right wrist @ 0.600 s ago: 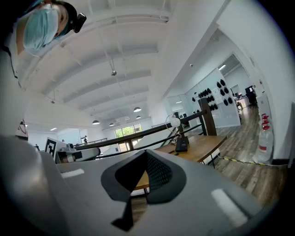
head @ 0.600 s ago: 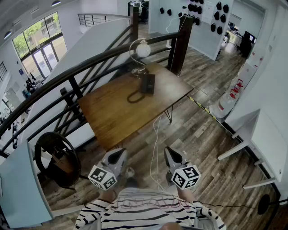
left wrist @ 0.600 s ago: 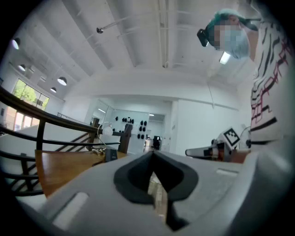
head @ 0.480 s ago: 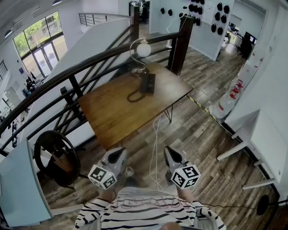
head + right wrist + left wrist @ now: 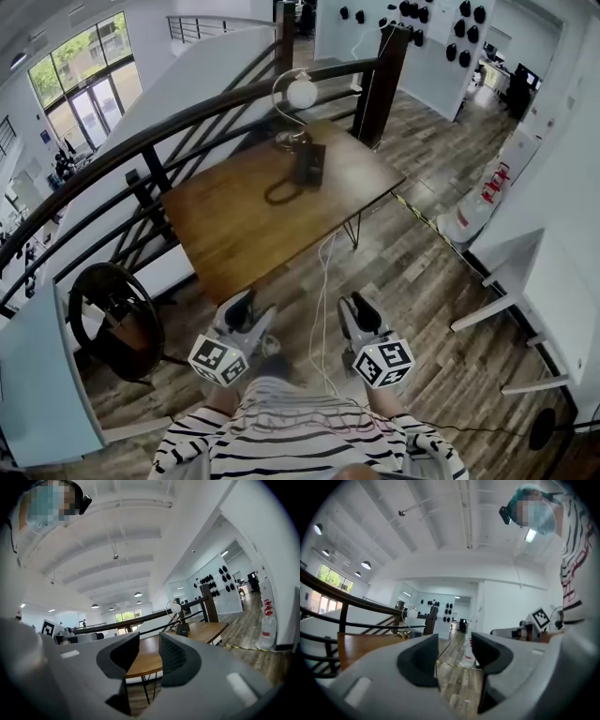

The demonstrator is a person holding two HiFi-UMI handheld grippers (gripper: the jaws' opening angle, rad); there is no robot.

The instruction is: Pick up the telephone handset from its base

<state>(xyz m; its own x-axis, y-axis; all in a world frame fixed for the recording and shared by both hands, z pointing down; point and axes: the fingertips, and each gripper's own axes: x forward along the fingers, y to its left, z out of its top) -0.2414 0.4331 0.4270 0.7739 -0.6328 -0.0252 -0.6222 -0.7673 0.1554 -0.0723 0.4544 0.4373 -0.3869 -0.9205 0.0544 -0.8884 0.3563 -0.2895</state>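
A black telephone [image 5: 309,163] stands near the far edge of a wooden table [image 5: 234,230], its handset resting on the base and its dark cord looped [image 5: 279,194] in front of it. In the right gripper view the telephone [image 5: 183,629] is small and far off. Both grippers hang over the floor in front of the table, well short of the telephone. My left gripper [image 5: 247,310] [image 5: 454,645] is open, with only floor between its jaws. The jaws of my right gripper [image 5: 356,309] [image 5: 149,645] stand closer together but apart, with nothing between them.
A lamp with a white globe [image 5: 301,93] stands just behind the telephone. A dark stair railing [image 5: 141,155] and a post [image 5: 380,84] border the table. A white cable [image 5: 323,281] hangs from the table edge. A black wheel [image 5: 111,321] sits at the left and white desks [image 5: 539,291] at the right.
The view has shifted slightly, with the table a little lower and nearer. Both grippers sit a touch further forward, and the left one's two jaws now show apart.
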